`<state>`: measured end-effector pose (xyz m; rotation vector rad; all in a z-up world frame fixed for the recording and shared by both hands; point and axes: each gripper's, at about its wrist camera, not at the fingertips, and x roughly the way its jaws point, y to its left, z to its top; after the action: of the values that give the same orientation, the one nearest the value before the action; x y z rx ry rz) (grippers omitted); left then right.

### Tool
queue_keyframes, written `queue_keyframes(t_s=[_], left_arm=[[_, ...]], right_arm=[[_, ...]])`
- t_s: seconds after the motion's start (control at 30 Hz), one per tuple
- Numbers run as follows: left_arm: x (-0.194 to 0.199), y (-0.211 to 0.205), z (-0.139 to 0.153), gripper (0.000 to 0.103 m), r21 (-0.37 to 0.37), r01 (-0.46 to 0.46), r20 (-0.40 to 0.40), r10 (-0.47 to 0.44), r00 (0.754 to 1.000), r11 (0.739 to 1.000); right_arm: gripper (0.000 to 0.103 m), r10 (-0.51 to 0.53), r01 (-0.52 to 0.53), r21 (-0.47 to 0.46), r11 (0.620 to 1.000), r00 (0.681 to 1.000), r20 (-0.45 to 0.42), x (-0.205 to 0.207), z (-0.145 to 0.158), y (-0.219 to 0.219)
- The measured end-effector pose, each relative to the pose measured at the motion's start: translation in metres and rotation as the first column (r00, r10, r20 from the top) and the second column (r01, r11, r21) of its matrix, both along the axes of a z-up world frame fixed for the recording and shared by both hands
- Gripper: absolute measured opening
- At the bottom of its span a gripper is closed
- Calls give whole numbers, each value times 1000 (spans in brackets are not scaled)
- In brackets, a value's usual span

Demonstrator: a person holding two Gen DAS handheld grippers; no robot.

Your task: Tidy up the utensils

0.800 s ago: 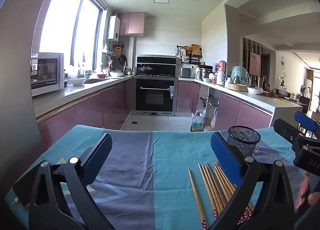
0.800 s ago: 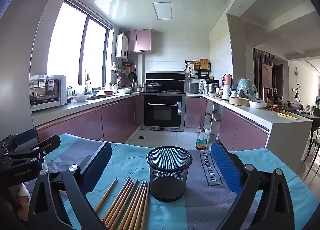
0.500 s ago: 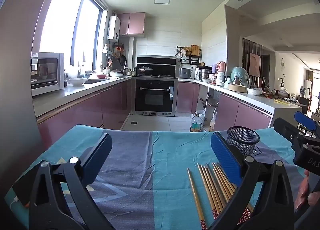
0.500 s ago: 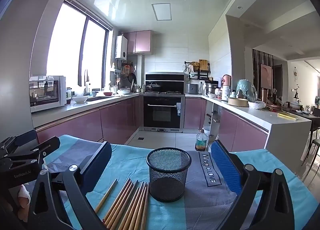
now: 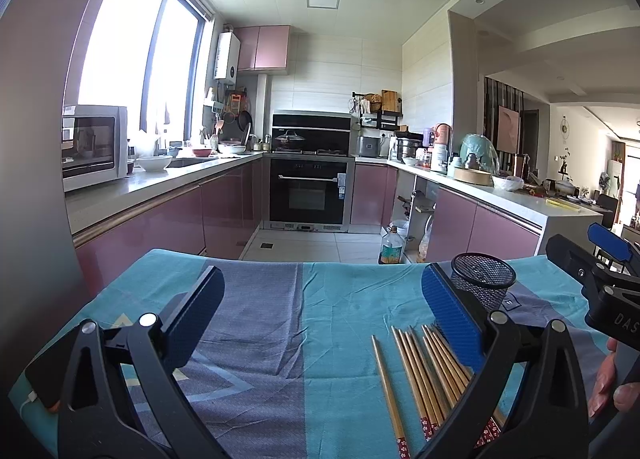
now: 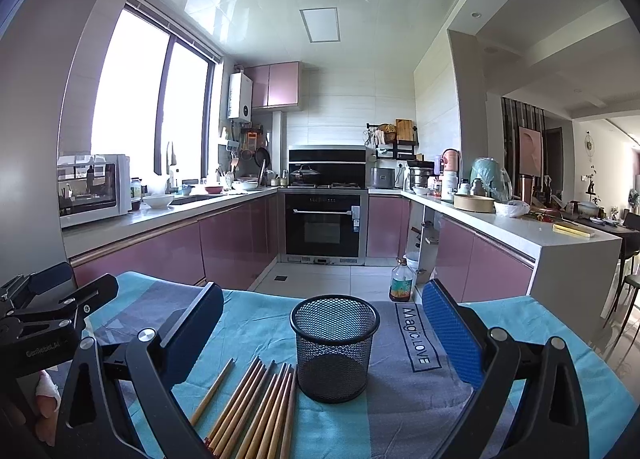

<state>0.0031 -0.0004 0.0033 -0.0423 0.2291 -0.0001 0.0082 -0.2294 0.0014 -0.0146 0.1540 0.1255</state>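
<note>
Several wooden chopsticks [image 5: 424, 375] lie side by side on the blue cloth, just left of a black mesh cup [image 6: 335, 347] that stands upright and empty. In the right wrist view the chopsticks [image 6: 256, 403] lie at the lower left of the cup. My left gripper [image 5: 320, 323] is open and empty above the cloth; its right finger partly hides the cup [image 5: 483, 287]. My right gripper [image 6: 324, 335] is open and empty, with the cup between its fingers but farther ahead.
The blue and grey cloth [image 5: 256, 323] covers the table, whose far edge meets the kitchen floor. An oil bottle [image 6: 400, 283] stands on the floor beyond. Each gripper shows at the edge of the other's view. A phone [image 5: 44, 379] lies at the left edge.
The right gripper has tilted or risen slightly, so the cup and chopsticks sit a little lower in its view. The left gripper has barely moved.
</note>
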Motion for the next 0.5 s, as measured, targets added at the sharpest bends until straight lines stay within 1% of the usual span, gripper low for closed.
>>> queue_keyframes(t_s=[0.5], left_arm=[[0,0,0,97,-2,0,2,0,1000,1000]], right_arm=[[96,-5,5,7,1000,1000,0,2,2,-2]])
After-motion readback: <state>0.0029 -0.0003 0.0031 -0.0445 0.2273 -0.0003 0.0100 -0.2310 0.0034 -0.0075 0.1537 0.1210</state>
